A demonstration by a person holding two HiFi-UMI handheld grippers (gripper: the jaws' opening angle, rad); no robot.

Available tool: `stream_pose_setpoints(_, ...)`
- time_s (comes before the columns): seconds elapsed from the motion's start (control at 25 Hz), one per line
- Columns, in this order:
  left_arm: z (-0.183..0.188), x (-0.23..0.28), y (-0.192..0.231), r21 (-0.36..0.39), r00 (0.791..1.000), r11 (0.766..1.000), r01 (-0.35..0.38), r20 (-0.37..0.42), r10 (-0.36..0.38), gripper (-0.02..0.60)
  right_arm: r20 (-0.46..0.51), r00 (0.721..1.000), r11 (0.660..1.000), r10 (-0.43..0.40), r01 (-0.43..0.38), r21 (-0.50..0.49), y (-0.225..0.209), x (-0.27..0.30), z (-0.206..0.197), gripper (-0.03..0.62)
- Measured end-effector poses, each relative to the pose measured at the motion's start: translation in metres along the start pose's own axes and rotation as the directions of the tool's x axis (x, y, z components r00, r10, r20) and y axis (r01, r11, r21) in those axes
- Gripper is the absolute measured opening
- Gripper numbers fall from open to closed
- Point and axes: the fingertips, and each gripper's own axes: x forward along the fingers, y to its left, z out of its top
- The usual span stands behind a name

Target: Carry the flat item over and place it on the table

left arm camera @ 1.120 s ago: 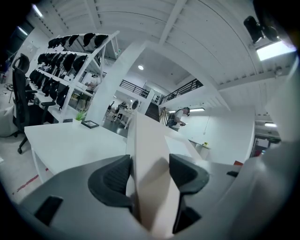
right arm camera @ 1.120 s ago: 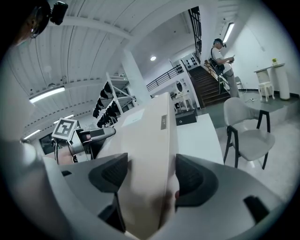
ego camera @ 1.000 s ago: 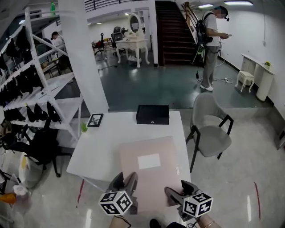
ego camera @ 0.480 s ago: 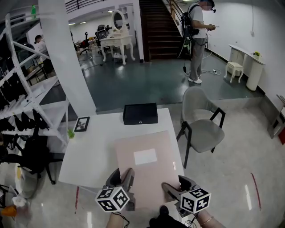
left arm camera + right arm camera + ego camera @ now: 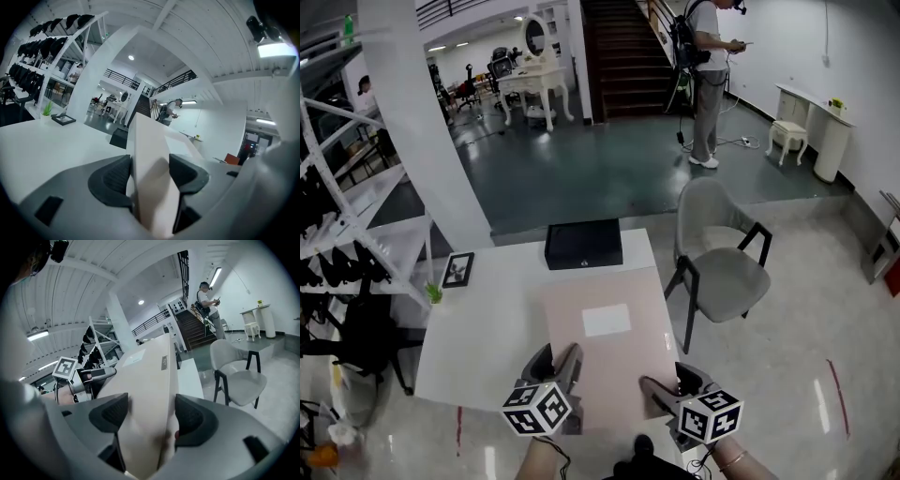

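Left gripper view: my left gripper [image 5: 149, 180] pinches the near edge of the flat board [image 5: 147, 136], and my right gripper [image 5: 151, 420] clamps it too. It is thin, pale pink, white-labelled, and stretches out over the white table [image 5: 483, 323].

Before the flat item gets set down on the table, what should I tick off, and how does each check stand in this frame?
1. Left gripper shut on the flat item: ok, both pads press its near edge.
2. Right gripper shut on the same item: ok.
3. Item is over the white table: ok.
4. Black box apart from the item's far edge: ok, a strip of table shows between them.
5. Picture frame and small plant out of the way: ok, both stand near the table's left edge.
6. Item already resting on the tabletop: cannot tell.
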Motion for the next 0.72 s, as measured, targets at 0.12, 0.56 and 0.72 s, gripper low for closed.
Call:
stream_pose_setpoints(0.12, 0.003, 0.015, 0.002, 0.011, 1.0, 1.0, 0.003, -0.006, -0.003, 0.259, 0.002, 1.0, 1.0, -0.009, 0.009, 0.007, -0.008, 0.009, 0.005, 0.314)
stream_pose_setpoints(0.56, 0.002, 0.059, 0.003, 0.023, 0.999, 1.0, 0.003, -0.033, -0.003, 0.259, 0.0, 1.0, 0.999, -0.029, 0.029, 0.019, -0.038, 0.03, 0.015, 0.313)
stream_pose_setpoints(0.72, -0.002, 0.071, 0.008, 0.032, 0.999, 0.999, -0.013, -0.048, 0.015, 0.259, -0.011, 0.999, 0.999, -0.034, 0.034, 0.022, -0.045, 0.038, 0.015, 0.311)
